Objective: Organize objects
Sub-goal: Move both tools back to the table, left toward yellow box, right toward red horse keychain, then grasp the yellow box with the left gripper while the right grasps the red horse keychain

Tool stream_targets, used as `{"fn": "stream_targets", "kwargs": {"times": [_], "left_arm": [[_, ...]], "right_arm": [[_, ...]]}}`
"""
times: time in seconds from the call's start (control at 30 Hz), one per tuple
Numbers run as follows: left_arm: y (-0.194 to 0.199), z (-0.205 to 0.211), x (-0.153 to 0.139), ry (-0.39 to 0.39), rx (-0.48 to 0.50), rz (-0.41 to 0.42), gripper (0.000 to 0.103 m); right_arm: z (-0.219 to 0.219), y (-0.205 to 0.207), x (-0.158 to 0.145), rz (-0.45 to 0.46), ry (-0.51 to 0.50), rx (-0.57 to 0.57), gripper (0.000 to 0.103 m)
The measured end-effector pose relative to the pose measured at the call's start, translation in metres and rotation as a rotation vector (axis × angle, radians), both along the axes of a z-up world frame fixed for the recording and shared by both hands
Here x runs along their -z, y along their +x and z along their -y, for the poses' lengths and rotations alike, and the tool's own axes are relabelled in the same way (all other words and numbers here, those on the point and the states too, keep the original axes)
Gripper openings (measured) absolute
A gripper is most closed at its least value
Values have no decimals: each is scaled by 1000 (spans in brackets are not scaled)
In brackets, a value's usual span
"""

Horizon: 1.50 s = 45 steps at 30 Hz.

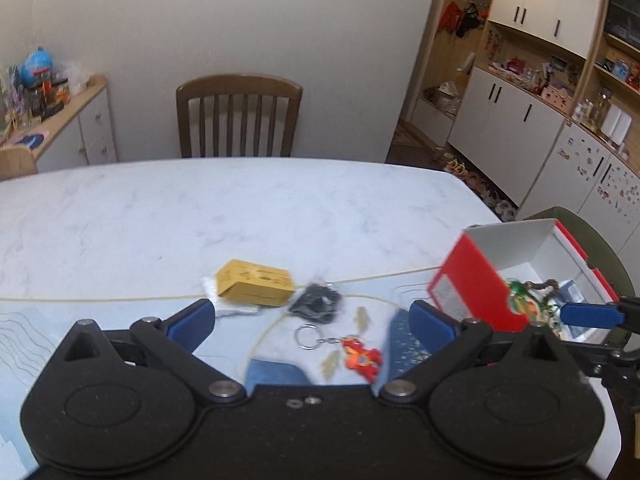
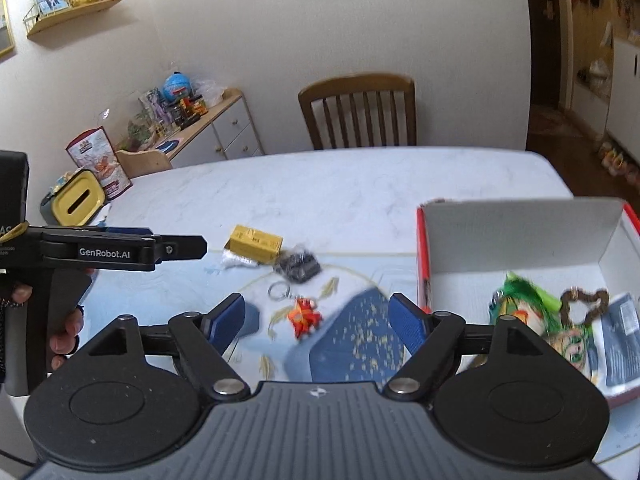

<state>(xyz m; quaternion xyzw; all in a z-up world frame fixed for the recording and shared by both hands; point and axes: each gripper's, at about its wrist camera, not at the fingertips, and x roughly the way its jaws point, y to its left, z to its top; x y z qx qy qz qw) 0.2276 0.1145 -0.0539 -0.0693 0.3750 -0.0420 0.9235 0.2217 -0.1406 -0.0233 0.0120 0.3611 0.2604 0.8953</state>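
Observation:
On the blue placemat (image 1: 120,320) lie a yellow box (image 1: 254,282), a black packet (image 1: 316,302) and a red figure keychain (image 1: 360,354) on a metal ring. My left gripper (image 1: 312,322) hovers open just short of them, with nothing between its blue pads. My right gripper (image 2: 318,320) is also open and holds nothing, with the keychain (image 2: 306,316) lying between its pads. To the right stands an open red box (image 2: 520,236) holding a green toy (image 2: 516,304), a brown bead bracelet (image 2: 584,304) and a dark booklet (image 2: 620,336).
A hand (image 2: 64,332) holds the left gripper's handle at the left. A yellow tin (image 2: 78,200) and a snack bag (image 2: 98,160) sit at the table's far left corner. A wooden chair (image 1: 238,116) stands behind the marble table (image 1: 200,208).

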Motion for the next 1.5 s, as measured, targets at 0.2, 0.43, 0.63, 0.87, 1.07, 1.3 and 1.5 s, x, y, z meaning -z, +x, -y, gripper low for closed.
{"fn": "stream_targets", "kwargs": {"times": [0.2, 0.43, 0.63, 0.87, 1.07, 1.3, 1.5], "left_arm": [[24, -26, 15, -10, -34, -31, 103], [58, -32, 35, 38, -38, -56, 103], [86, -17, 56, 100, -46, -85, 103], [110, -1, 80, 202, -63, -104, 103], [116, 9, 91, 253, -71, -105, 103], [118, 14, 100, 282, -82, -94, 103], [118, 7, 103, 258, -114, -83, 99]], "right_arm": [[-27, 11, 15, 15, -26, 51, 84], [-57, 34, 46, -111, -112, 52, 84], [-75, 39, 70, -120, -179, 22, 84], [-81, 49, 92, -163, -203, -4, 84], [-91, 59, 104, -169, -221, -26, 84], [-102, 65, 116, -164, -247, -44, 84], [-113, 68, 124, -133, -282, -72, 78]]}}
